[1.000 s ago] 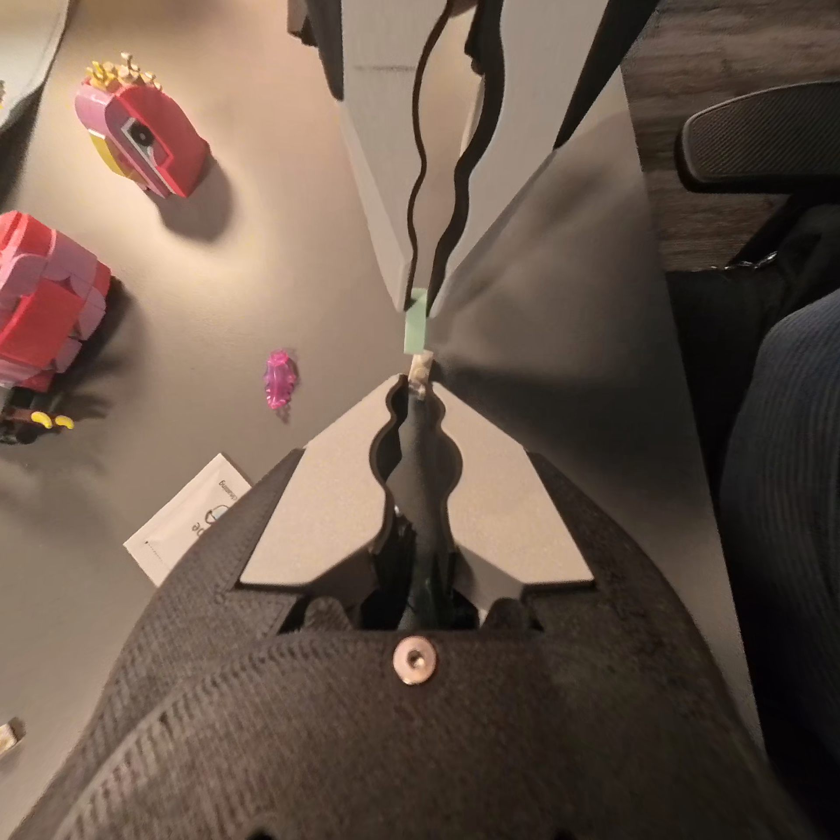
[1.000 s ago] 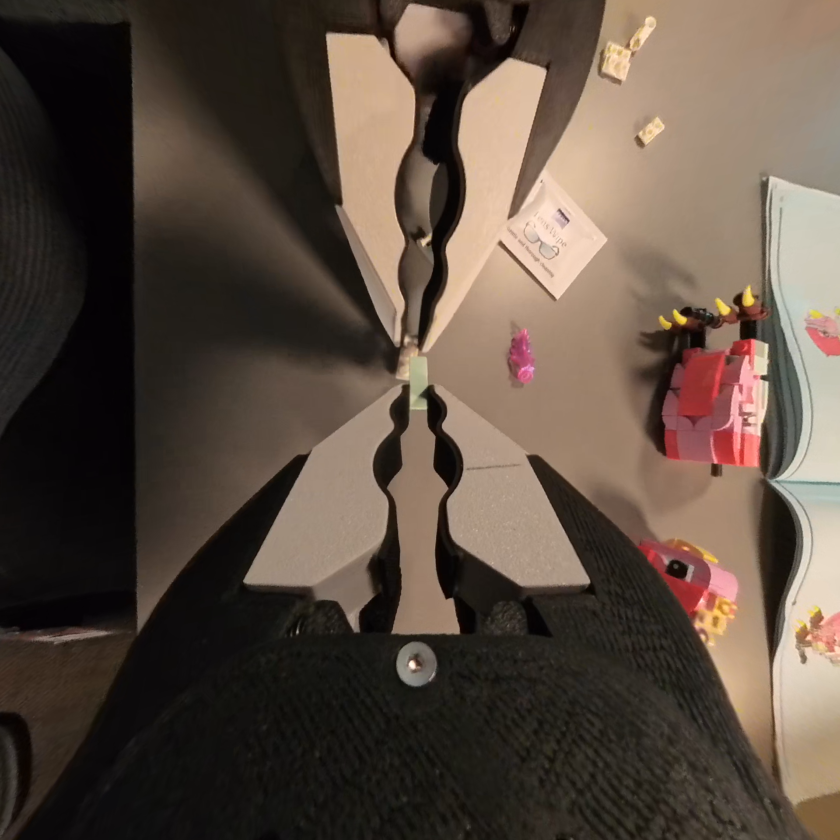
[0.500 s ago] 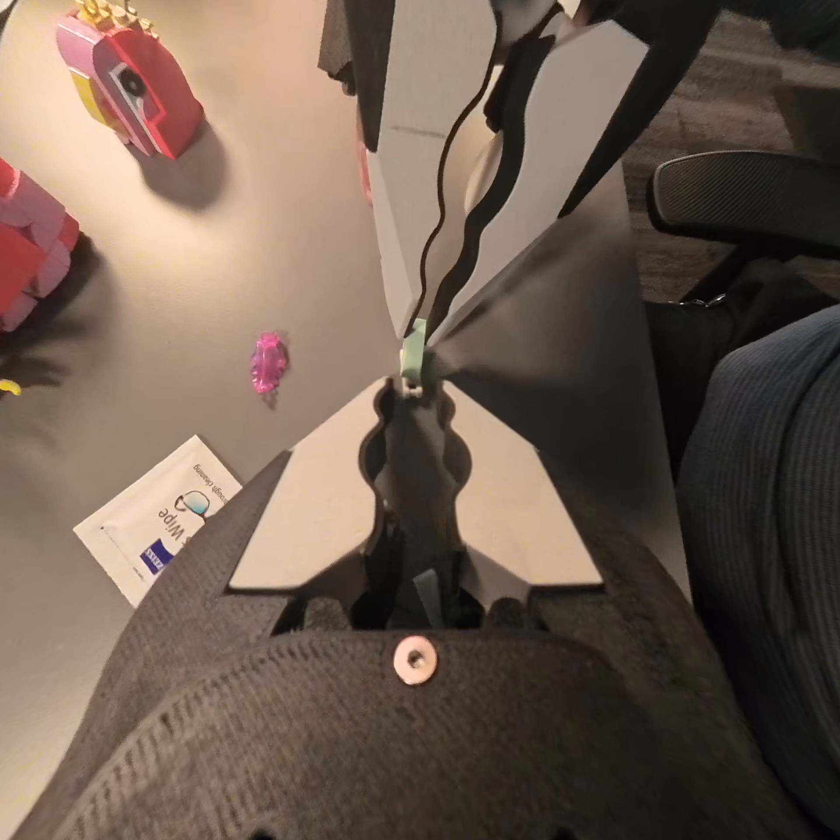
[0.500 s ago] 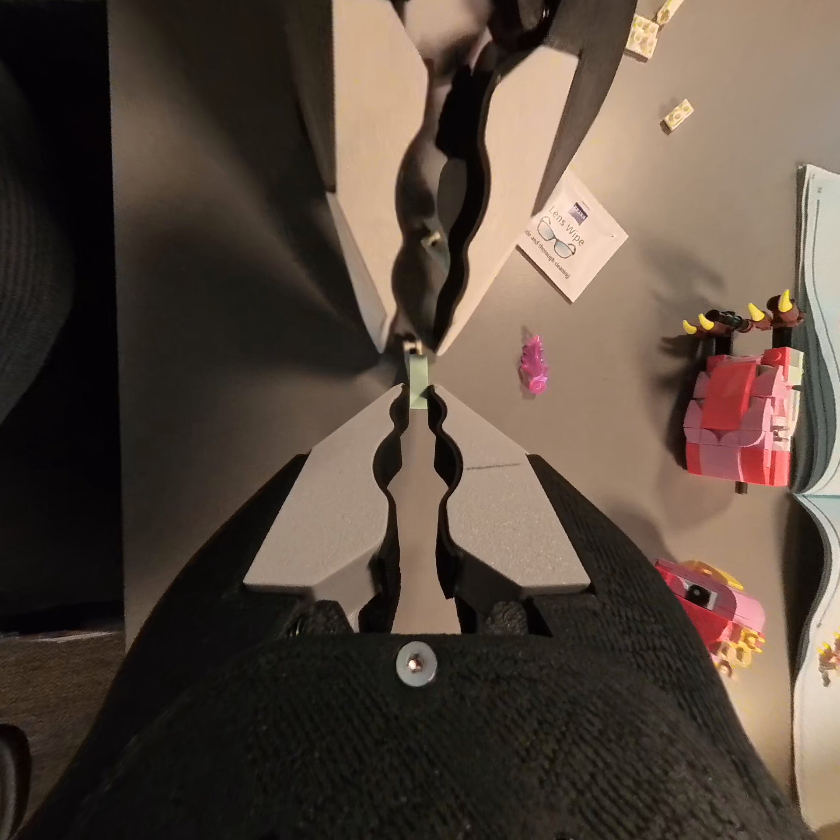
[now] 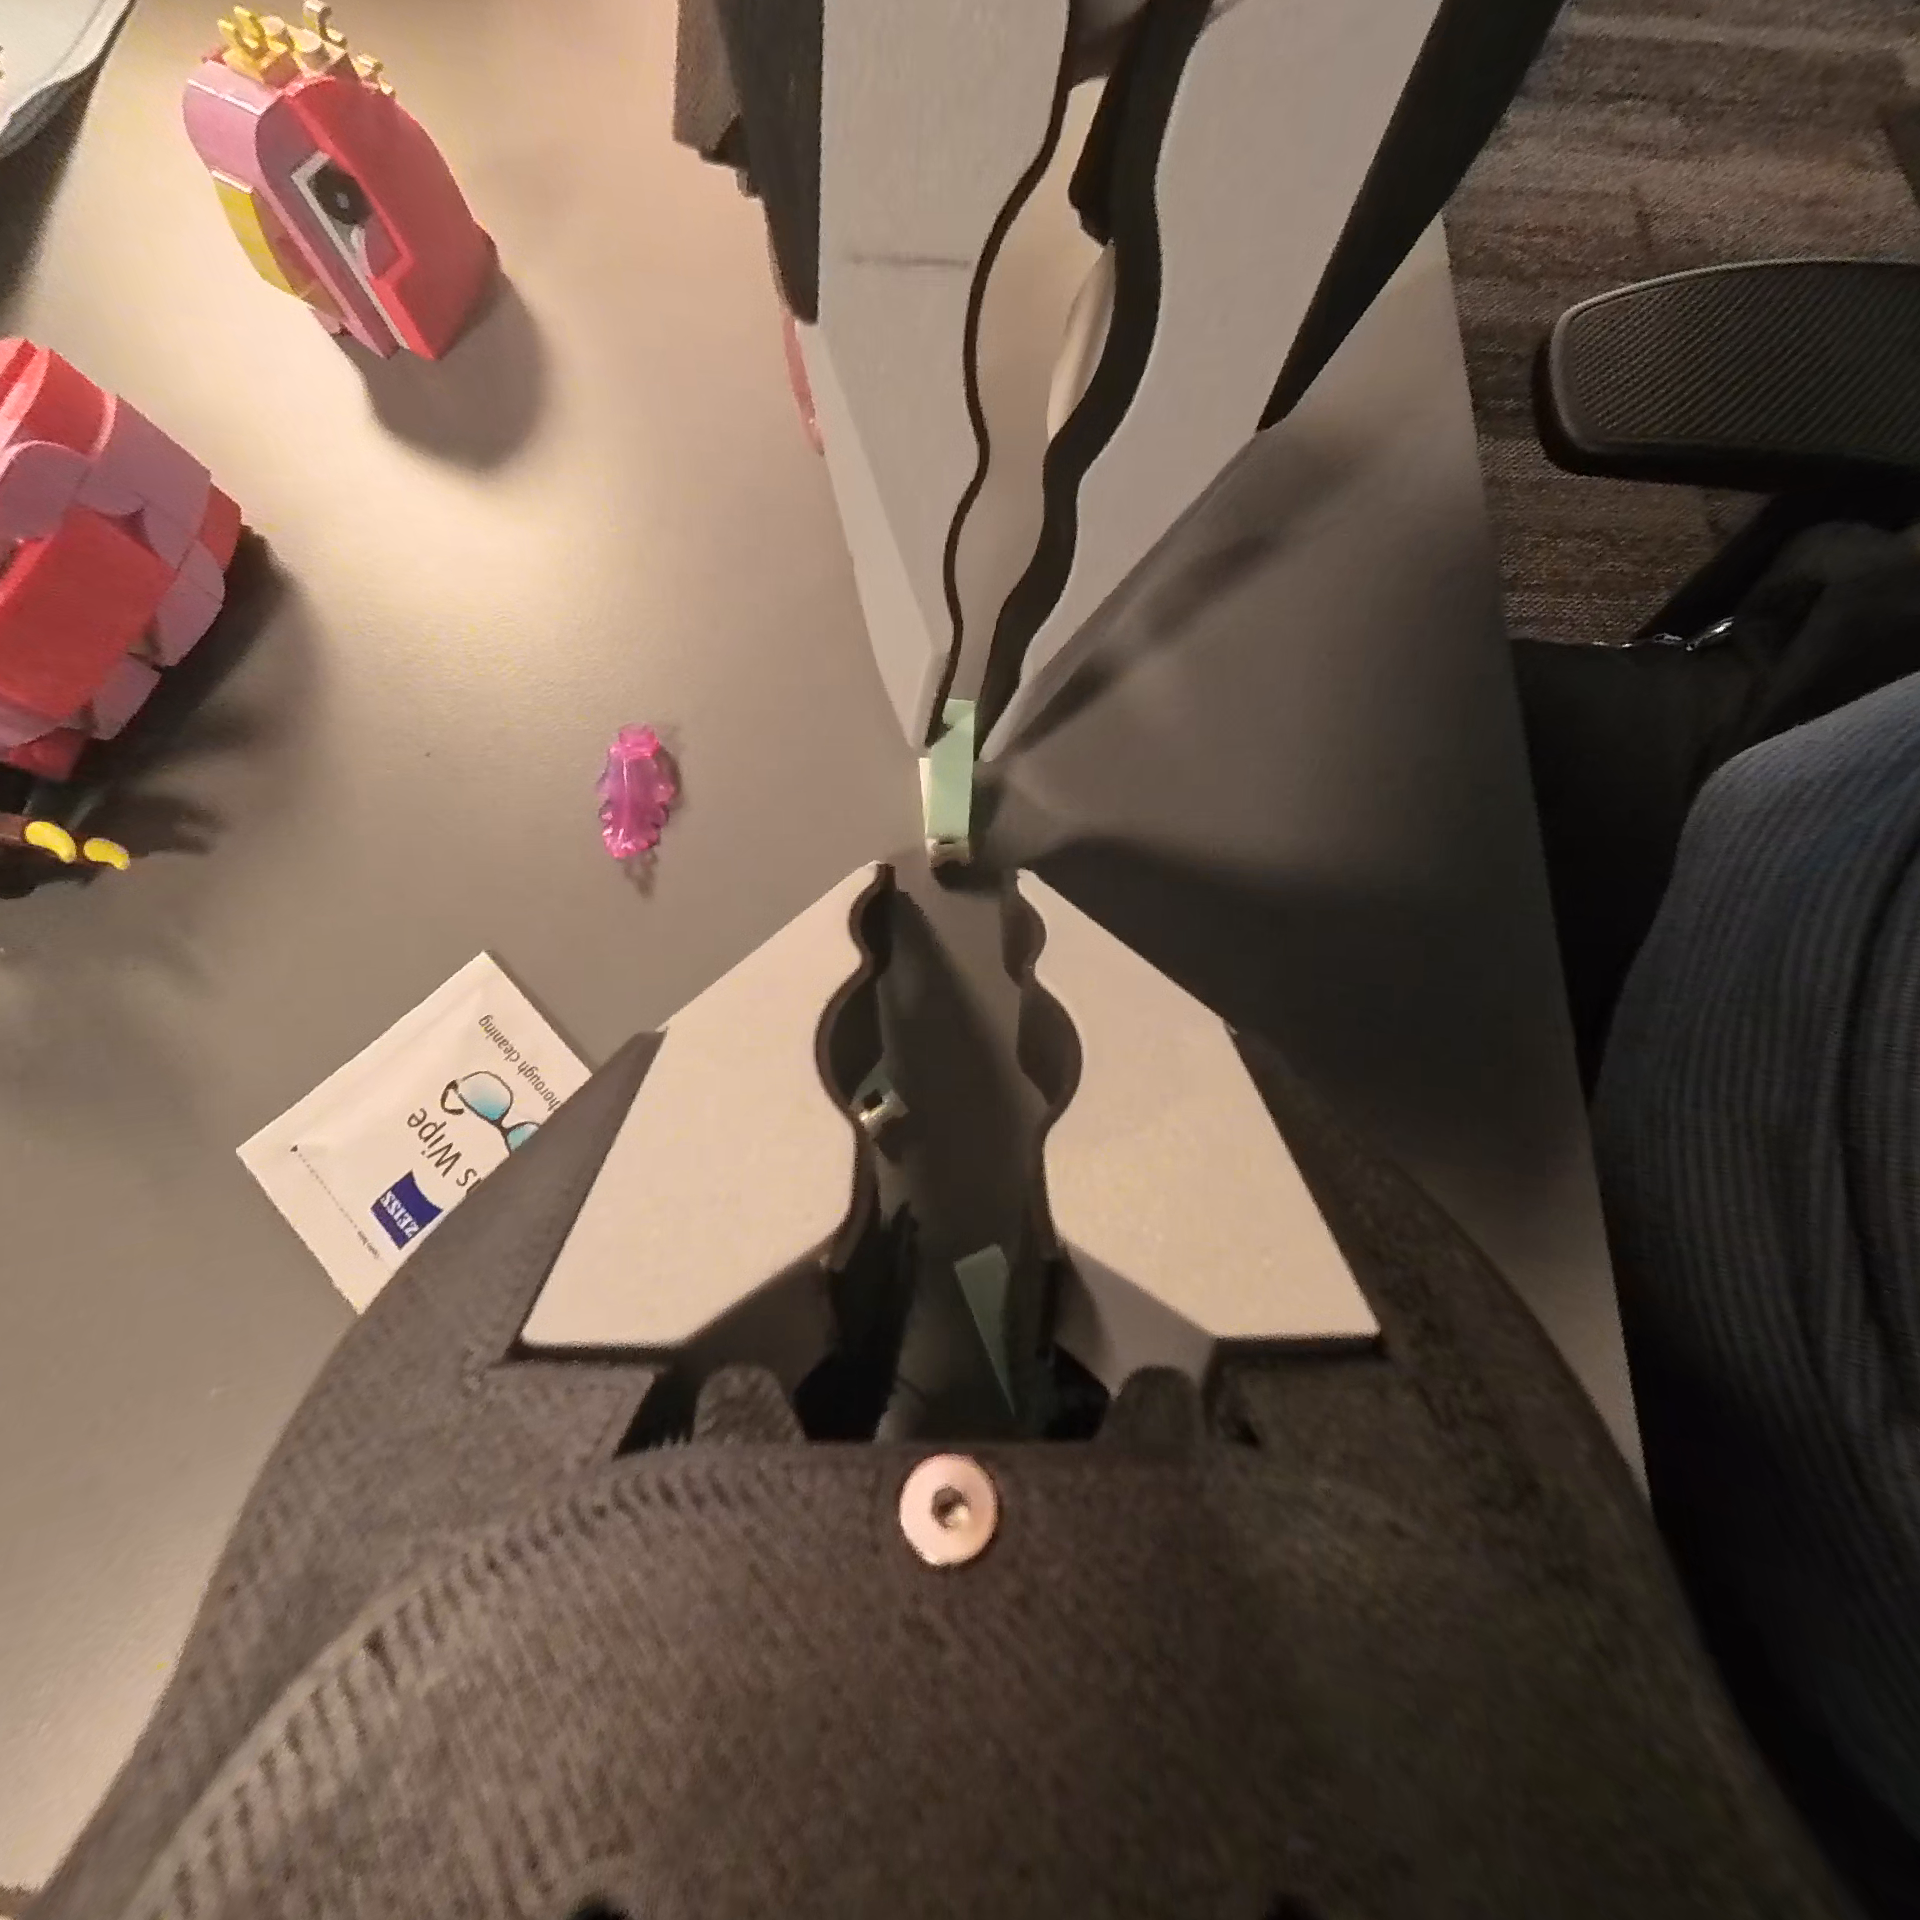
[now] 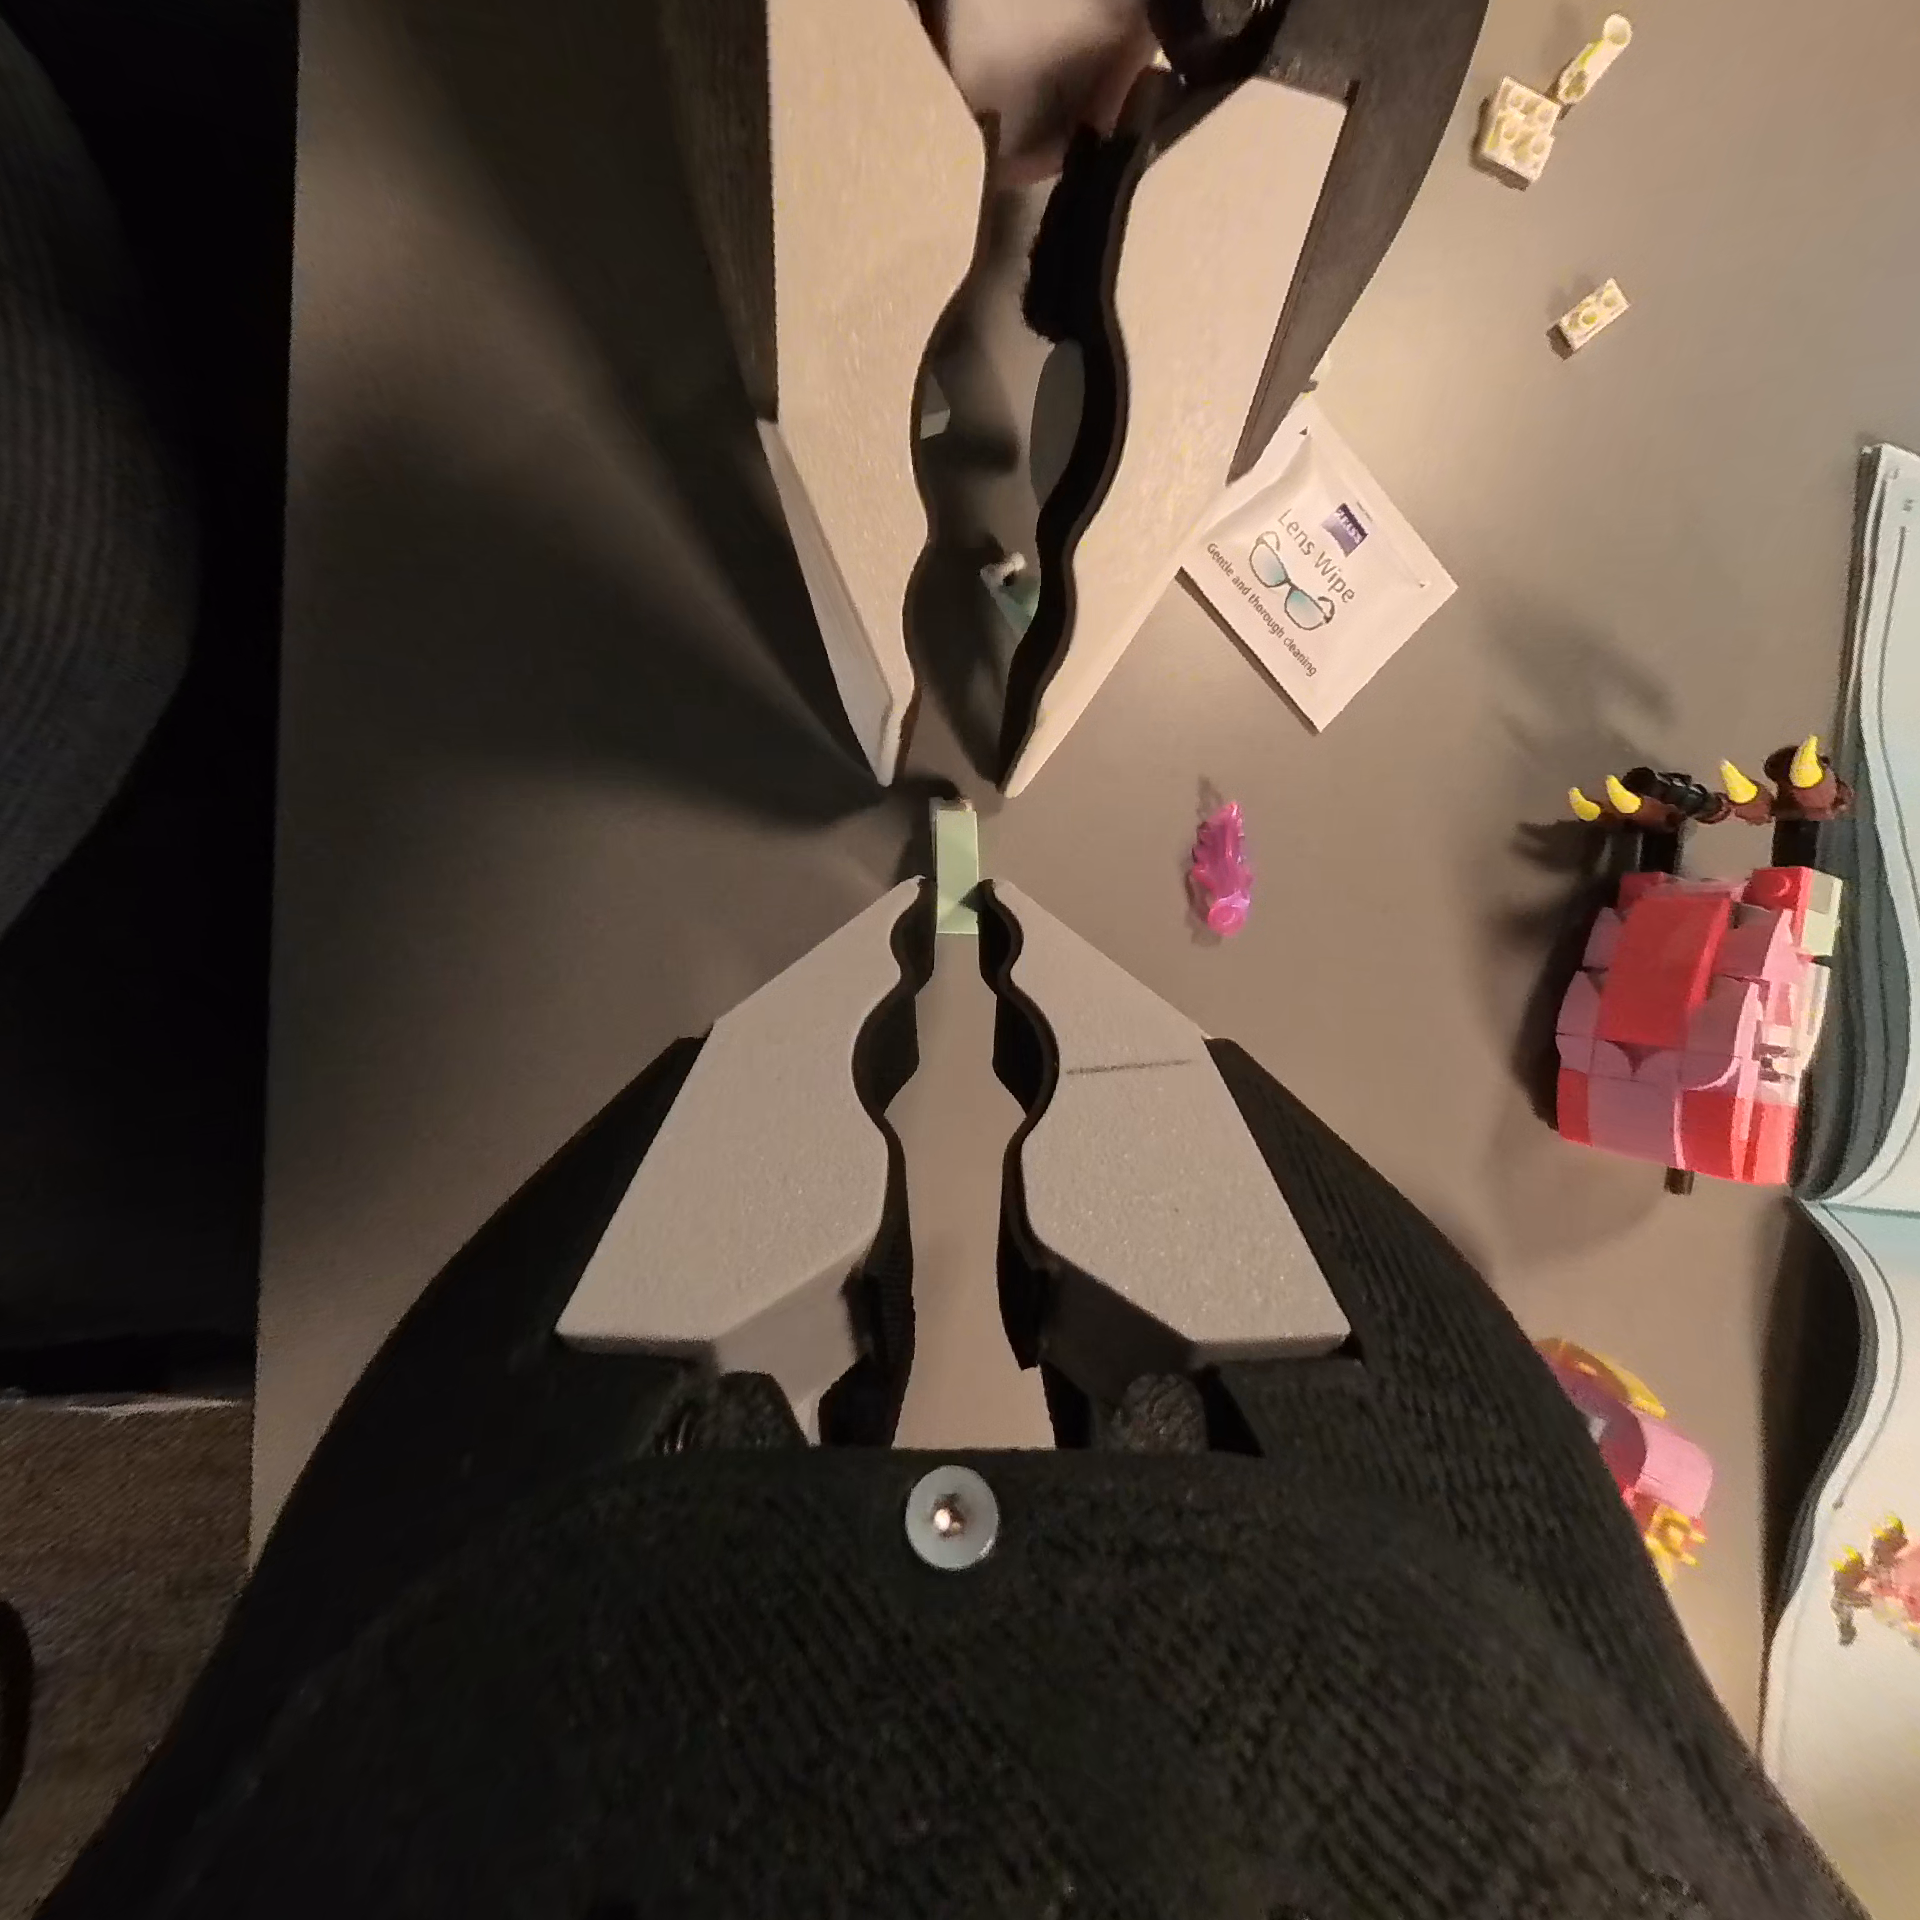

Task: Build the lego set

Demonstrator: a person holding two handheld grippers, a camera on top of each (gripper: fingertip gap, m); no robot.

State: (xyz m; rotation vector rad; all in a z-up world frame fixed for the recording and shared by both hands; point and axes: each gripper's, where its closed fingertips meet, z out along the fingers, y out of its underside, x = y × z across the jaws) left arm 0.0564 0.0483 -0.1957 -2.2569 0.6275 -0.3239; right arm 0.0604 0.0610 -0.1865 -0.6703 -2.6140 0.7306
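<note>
A pale green brick piece (image 6: 956, 878) is clamped between the fingertips of the right gripper (image 6: 954, 883), above the desk (image 6: 582, 935) near its edge. Just beyond, the left gripper (image 5: 954, 873) is spread, nothing gripped, its tips flanking the piece's far end. A slip is judged possible, the hold being only at the tips. Farther in lie a pink leaf piece (image 6: 1221, 868), a wipe sachet (image 6: 1317, 582) and a red-pink brick model (image 6: 1704, 1029); no containers are seen

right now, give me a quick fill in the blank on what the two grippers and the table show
1. The right gripper is shut on a small ____ brick.
2. The left gripper stands ____, touching nothing.
3. The translucent leaf-shaped piece on the table is ____.

Missing words: green; open; pink
</note>
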